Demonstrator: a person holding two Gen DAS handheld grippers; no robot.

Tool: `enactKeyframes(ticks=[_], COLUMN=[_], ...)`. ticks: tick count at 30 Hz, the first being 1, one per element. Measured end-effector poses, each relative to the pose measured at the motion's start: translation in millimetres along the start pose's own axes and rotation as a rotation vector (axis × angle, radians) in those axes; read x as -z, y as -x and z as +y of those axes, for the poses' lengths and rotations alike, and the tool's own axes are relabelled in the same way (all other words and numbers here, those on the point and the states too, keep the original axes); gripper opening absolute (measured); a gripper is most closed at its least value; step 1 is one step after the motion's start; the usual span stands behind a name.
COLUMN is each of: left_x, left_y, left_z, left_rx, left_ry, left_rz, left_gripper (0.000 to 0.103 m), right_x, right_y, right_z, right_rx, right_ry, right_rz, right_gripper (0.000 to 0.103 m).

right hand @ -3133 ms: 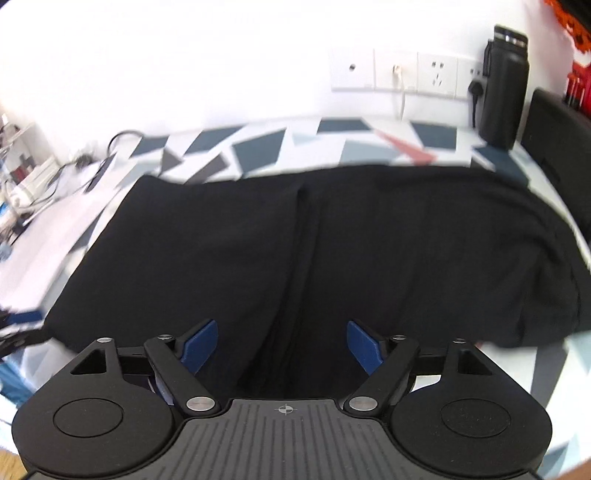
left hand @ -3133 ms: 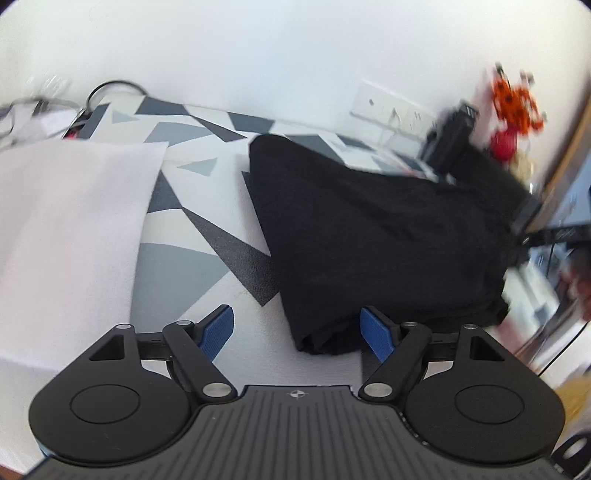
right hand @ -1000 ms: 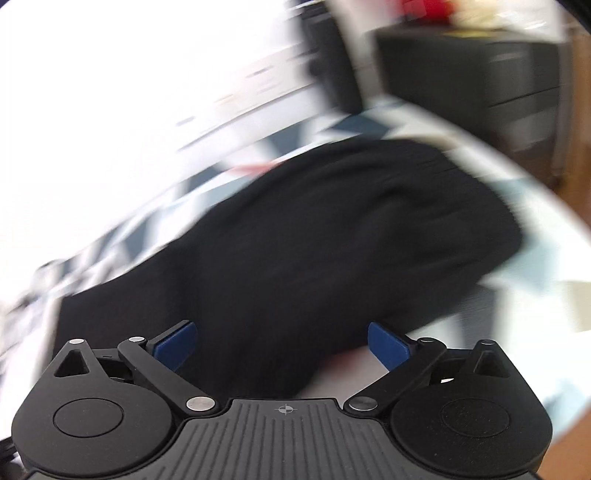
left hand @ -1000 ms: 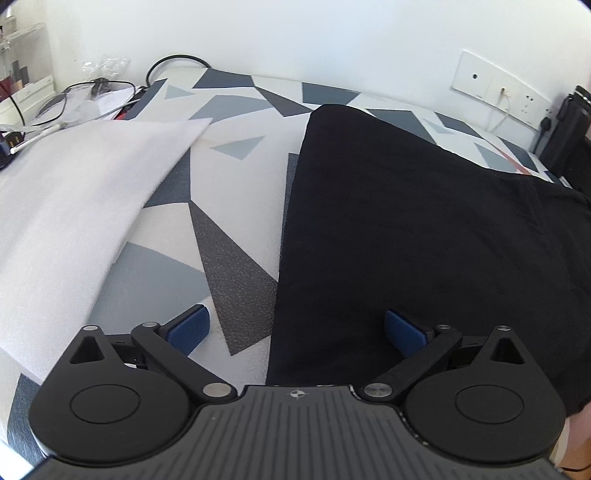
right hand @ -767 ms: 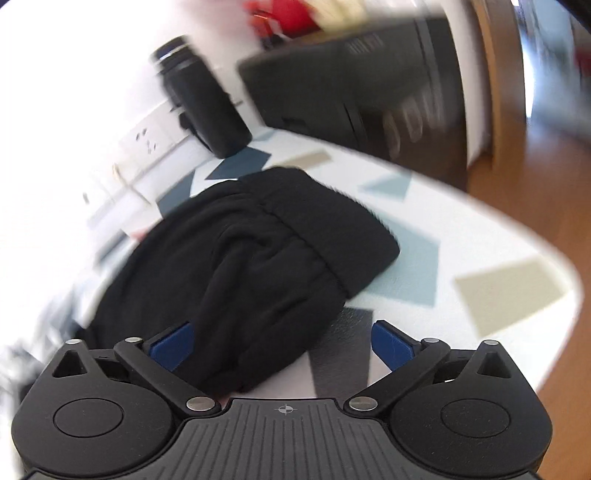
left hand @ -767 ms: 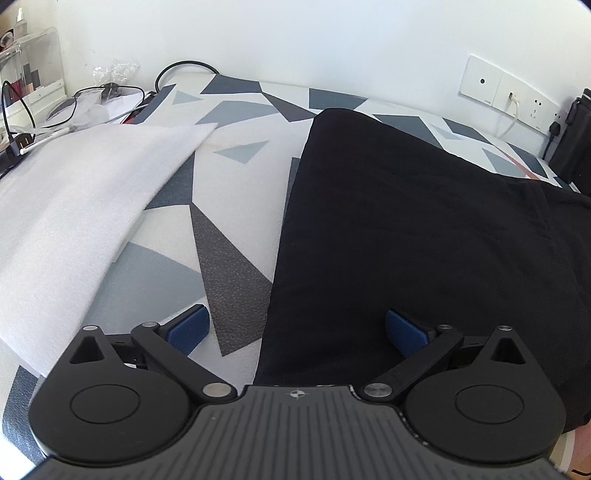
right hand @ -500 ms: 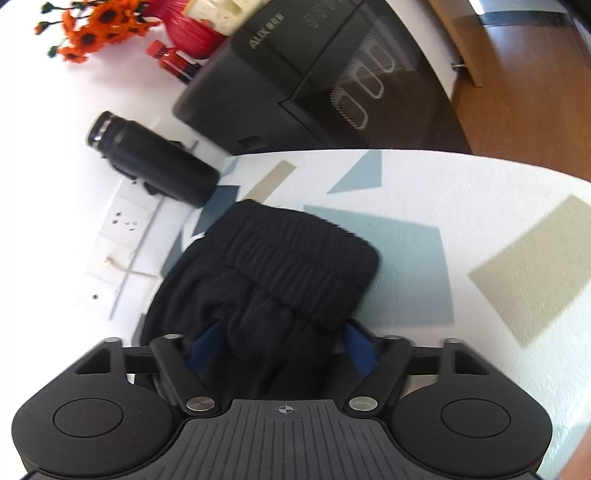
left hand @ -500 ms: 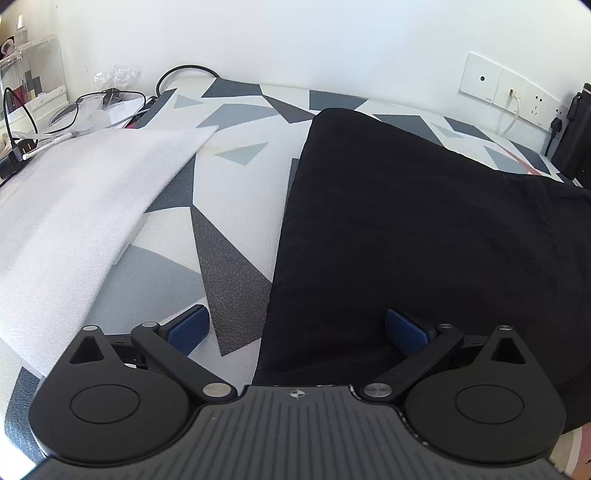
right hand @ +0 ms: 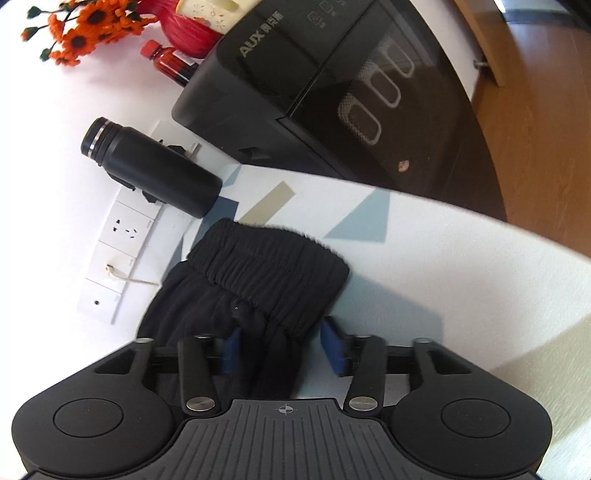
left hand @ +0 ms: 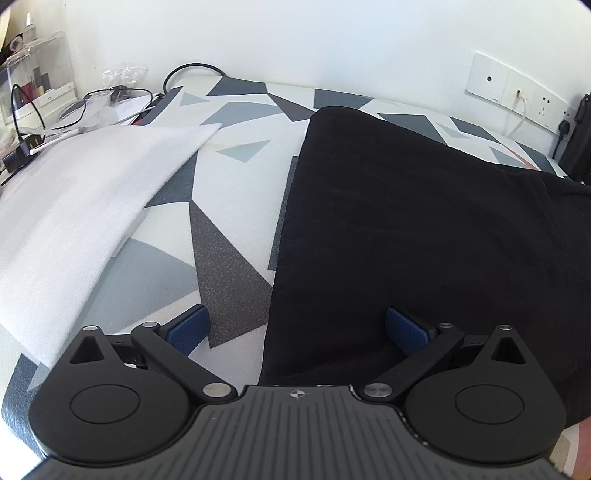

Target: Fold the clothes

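Note:
A black garment (left hand: 424,221) lies folded lengthwise on the table with the grey and white triangle cover (left hand: 236,192). My left gripper (left hand: 295,326) stands open low over the garment's near left corner, one blue pad over the cover and the other over the cloth. In the right wrist view the garment's ribbed elastic waistband (right hand: 273,266) lies near the table's end. My right gripper (right hand: 282,349) straddles a bunch of cloth just below that waistband. Its jaws are opening, and the right pad (right hand: 332,349) stands clear of the cloth.
A white foam sheet (left hand: 74,192) covers the left of the table, with cables and clutter (left hand: 55,110) behind it. Wall sockets (left hand: 517,92) run along the back. A black flask (right hand: 147,166), a black appliance (right hand: 332,92) and orange flowers (right hand: 81,33) stand beyond the waistband. Wooden floor (right hand: 535,110) shows past the table's edge.
My right gripper swung along the garment to its waistband end, rolled, and drew its jaws in around the cloth; they now stand a little wider than half a second ago. The left gripper hardly moved.

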State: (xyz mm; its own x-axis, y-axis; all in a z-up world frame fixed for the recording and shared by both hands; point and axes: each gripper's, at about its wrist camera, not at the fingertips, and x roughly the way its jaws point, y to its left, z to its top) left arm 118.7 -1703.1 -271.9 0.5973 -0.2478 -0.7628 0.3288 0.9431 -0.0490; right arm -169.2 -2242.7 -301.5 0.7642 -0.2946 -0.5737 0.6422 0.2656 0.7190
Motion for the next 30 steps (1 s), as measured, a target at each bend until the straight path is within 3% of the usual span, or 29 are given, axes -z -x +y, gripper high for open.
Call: enactKeyframes(ticks=[2, 6, 12, 14, 16, 17, 20, 24, 26, 28, 30], left_x=[0, 2, 9, 9, 8, 8, 8, 12, 14, 15, 14], left_y=[0, 2, 7, 7, 7, 8, 8, 11, 12, 13, 13], left_z=[0, -3, -8, -9, -9, -9, -12, -21, -24, -25, -25], left_rx=[-0.006, -0.026, -0.070, -0.076, -0.079, -0.080, -0.074, -0.070, -0.086, -0.095, -0.096], left_ry=[0.008, 0.031, 0.080, 0.086, 0.090, 0.092, 0.087, 0.083, 0.106, 0.117, 0.118], left_rz=[0.000, -0.011, -0.038, -0.037, -0.031, -0.027, -0.019, -0.023, -0.031, -0.034, -0.030], left_gripper=[0.103, 0.103, 0.103, 0.103, 0.103, 0.103, 0.103, 0.103, 0.103, 0.103, 0.103], right_x=[-4, -11, -4, -5, -7, -10, -18, -20, -22, -25, -24], right_y=[-4, -9, -16, -19, -24, -27, -29, -23, -26, -30, -32], right_z=[5, 2, 6, 15, 21, 21, 19, 28, 22, 16, 15], right_rx=[0.012, -0.047, -0.086, -0.055, 0.012, 0.030, 0.012, 0.036, 0.030, 0.024, 0.016], right_ry=[0.052, -0.057, -0.108, -0.054, -0.011, -0.007, -0.016, 0.068, 0.035, -0.016, -0.024], right_rz=[-0.005, -0.002, 0.032, 0.019, 0.003, 0.002, -0.011, -0.069, -0.052, -0.023, -0.027], right_gripper=[0.058, 0.080, 0.083, 0.081, 0.051, 0.031, 0.028, 0.027, 0.028, 0.036, 0.051])
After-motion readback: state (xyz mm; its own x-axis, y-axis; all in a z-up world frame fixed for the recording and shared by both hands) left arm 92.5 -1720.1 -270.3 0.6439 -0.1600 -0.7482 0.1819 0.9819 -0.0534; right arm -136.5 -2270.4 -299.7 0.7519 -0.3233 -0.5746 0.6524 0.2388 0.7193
